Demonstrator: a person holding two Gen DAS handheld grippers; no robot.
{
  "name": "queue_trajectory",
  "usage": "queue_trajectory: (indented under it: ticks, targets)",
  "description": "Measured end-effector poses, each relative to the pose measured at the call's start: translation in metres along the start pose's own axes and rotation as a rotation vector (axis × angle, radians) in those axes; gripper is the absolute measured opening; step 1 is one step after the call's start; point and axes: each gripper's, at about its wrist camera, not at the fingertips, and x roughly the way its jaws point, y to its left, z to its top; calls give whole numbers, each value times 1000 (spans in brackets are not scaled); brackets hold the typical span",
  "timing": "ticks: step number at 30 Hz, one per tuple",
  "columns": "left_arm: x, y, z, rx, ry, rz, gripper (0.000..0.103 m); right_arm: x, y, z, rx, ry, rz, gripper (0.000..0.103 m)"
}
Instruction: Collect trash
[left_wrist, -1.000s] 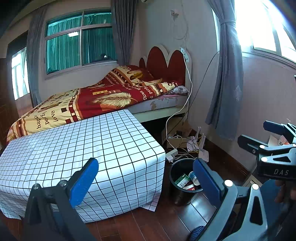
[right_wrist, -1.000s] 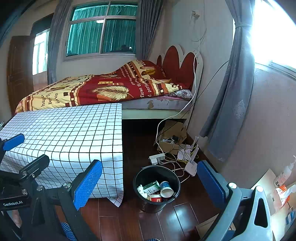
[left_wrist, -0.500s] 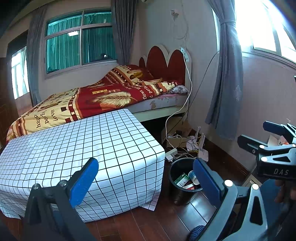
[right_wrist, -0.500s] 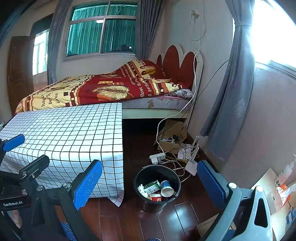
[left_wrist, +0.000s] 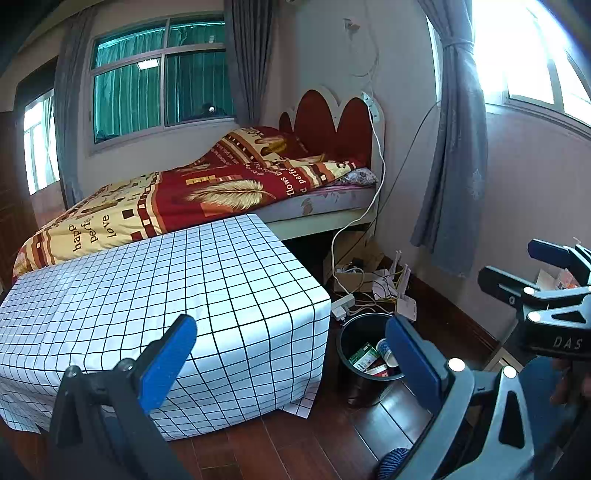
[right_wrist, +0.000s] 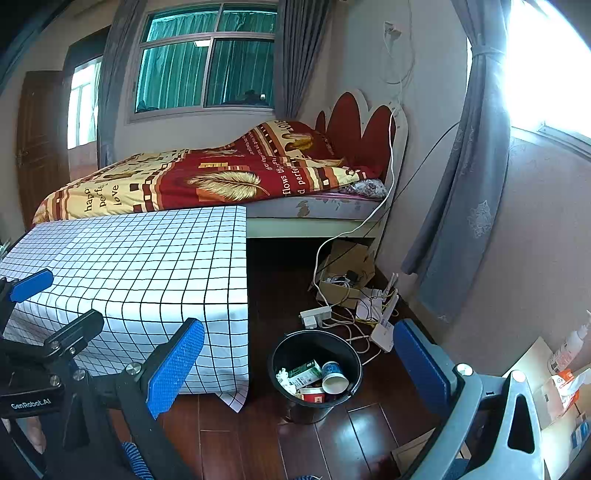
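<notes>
Change: nothing has moved since a second ago.
Left gripper (left_wrist: 291, 354): jaws wide, empty.
Right gripper (right_wrist: 299, 365): jaws wide, empty.
Trash bin (right_wrist: 286, 350): on wood floor beside checked table (right_wrist: 147, 258), holding paper cup (right_wrist: 334, 376), green carton (right_wrist: 304, 371).

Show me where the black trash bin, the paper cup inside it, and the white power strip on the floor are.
black trash bin (right_wrist: 334, 335): right wrist view, far rim.
paper cup (right_wrist: 335, 382): right wrist view, open mouth of the cup.
white power strip (right_wrist: 314, 314): right wrist view, middle of its top face.
</notes>
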Motion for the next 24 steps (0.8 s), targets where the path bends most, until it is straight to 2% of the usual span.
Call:
queue_trajectory:
  ticks: [24]
  targets:
    - [3, -2, 2, -2, 16, -6, 103, 2, 0, -3, 2, 3, -2, 103]
